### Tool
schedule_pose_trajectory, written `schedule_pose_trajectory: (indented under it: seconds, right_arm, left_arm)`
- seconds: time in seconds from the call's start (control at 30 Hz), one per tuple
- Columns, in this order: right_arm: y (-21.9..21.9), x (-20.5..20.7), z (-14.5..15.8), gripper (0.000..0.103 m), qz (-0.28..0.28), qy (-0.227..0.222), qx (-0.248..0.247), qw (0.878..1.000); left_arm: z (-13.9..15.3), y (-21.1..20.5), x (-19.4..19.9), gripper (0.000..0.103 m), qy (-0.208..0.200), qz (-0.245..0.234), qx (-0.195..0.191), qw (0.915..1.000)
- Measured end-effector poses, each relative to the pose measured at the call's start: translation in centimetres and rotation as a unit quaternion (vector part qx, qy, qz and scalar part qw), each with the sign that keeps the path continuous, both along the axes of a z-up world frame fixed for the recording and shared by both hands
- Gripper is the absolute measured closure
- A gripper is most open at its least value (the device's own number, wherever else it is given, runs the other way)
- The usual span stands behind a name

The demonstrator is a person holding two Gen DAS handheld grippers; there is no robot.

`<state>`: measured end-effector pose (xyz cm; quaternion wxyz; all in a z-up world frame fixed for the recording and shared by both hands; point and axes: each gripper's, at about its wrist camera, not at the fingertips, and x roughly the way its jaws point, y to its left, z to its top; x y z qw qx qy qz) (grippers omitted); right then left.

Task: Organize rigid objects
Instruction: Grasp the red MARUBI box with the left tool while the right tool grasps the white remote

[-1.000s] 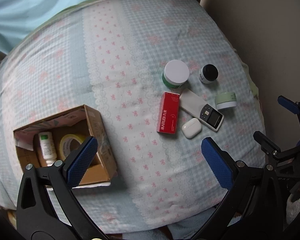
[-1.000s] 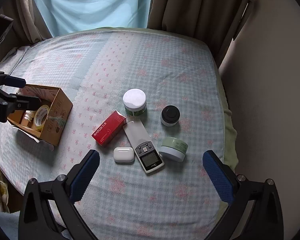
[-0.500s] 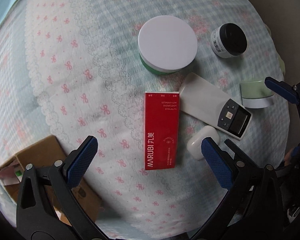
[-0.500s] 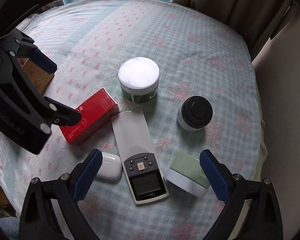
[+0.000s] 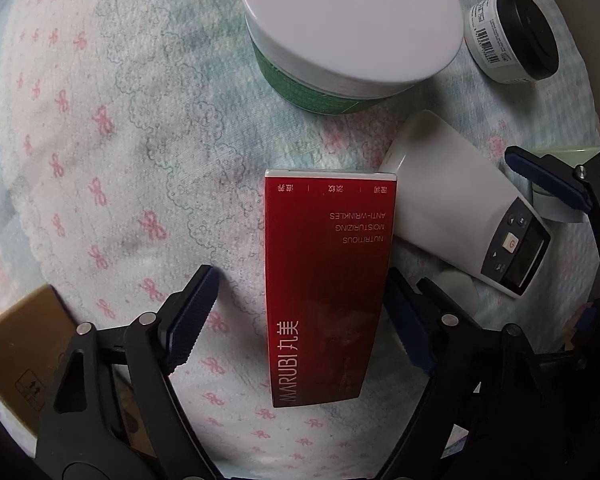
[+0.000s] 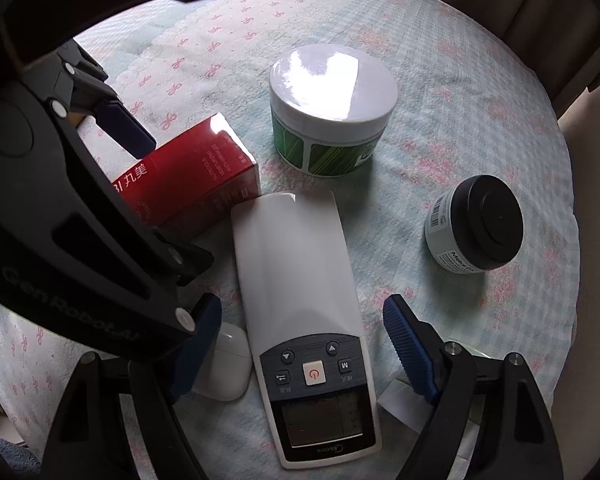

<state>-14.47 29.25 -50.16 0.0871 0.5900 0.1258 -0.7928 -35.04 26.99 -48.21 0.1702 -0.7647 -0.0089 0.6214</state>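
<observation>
A red MARUBI box (image 5: 326, 288) lies on the cloth between the open fingers of my left gripper (image 5: 300, 320); the right pad is close against its edge, the left pad stands apart. The box also shows in the right wrist view (image 6: 188, 184). A white remote control (image 6: 304, 312) lies between the open fingers of my right gripper (image 6: 308, 344), and shows in the left view (image 5: 460, 204). A white earbud case (image 6: 226, 364) lies left of the remote, partly hidden by my left gripper's arm.
A green jar with a white lid (image 6: 332, 108) and a small black-lidded jar (image 6: 476, 224) stand behind the remote. A pale green jar (image 5: 556, 184) is mostly hidden behind my right gripper. A cardboard box corner (image 5: 20, 360) sits at lower left.
Both grippers have dropped down close to the cloth. The left now straddles the red box, the right straddles the remote. Both jaws have narrowed a little but stay open.
</observation>
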Motion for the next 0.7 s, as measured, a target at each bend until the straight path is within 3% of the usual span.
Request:
schedule_pose_trajectory:
  seconds: [0.07,0.23,0.37,0.7]
  right_arm:
    - [-0.4,-0.1,-0.4,0.033,0.013,-0.004,0.000,1.000]
    - [-0.4,-0.4,-1.0,0.035,0.023,-0.021,0.008,0.999]
    - [-0.4,-0.3,-1.2,0.044,0.021,-0.026,0.018,0.999]
    - [-0.1,0.6,-0.5,0.048,-0.001,-0.027,0.018,0.999]
  left_arm:
    - [0.1,-0.1,0.1,0.025,0.006,0.000,-0.001,1.0000]
    - [0.6,-0.6,0.4,0.039,0.019,0.003,-0.007,0.9998]
    - [1.4,-0.1,0.8,0.065,0.035,-0.011,0.000,0.9993]
    - [3.3,-1.3,1.2,0.065,0.050,0.028,0.006,0.9983]
